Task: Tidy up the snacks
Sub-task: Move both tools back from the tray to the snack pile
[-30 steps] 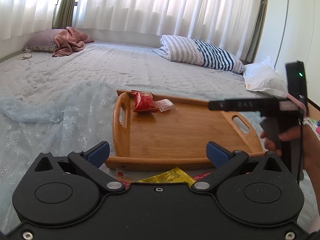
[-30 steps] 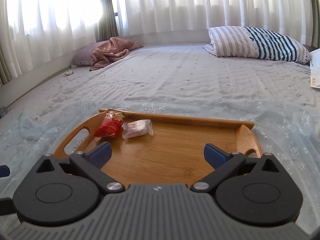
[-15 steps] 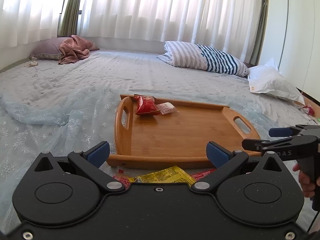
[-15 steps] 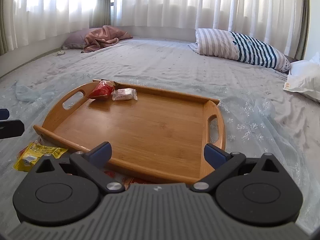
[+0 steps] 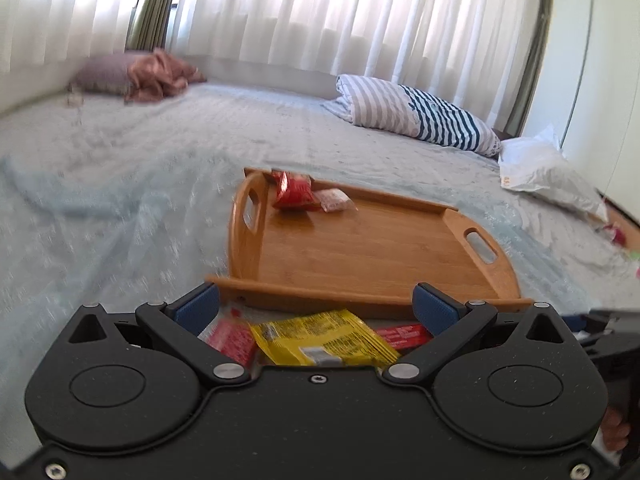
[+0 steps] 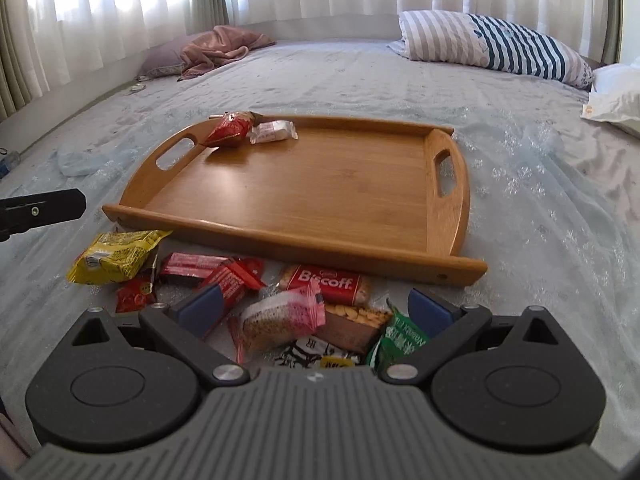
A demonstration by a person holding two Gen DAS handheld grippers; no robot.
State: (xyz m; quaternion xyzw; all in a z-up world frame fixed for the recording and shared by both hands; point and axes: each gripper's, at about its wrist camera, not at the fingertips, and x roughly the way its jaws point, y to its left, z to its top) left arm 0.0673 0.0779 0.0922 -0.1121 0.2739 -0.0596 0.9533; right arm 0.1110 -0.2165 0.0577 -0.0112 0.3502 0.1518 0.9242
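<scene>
Right wrist view: wooden tray point(image 6: 320, 184) holds just 2 snacks at far-left corner, red packet point(image 6: 230, 130) & white one point(image 6: 274, 131). Snack pile point(image 6: 248, 296) sits near side, unsorted. Both right gripper point(image 6: 312, 308) & left gripper point(image 5: 316, 308) spread wide, empty. Early days.

Left hand-held gripper point(image 5: 316, 306): jaws spread wide, blue fingertips point(image 5: 198, 307) well apart, nothing between them; body level, pointing forward and slightly down. Right hand-held gripper point(image 6: 314, 306): jaws likewise wide apart, blue pads point(image 6: 430, 306) clear of any contact, tilted downward. In the left wrist view, a bit of the person's hand point(image 5: 614, 434) shows at the lower right edge, on the right unit's handle; grip detail not discernible.
</scene>
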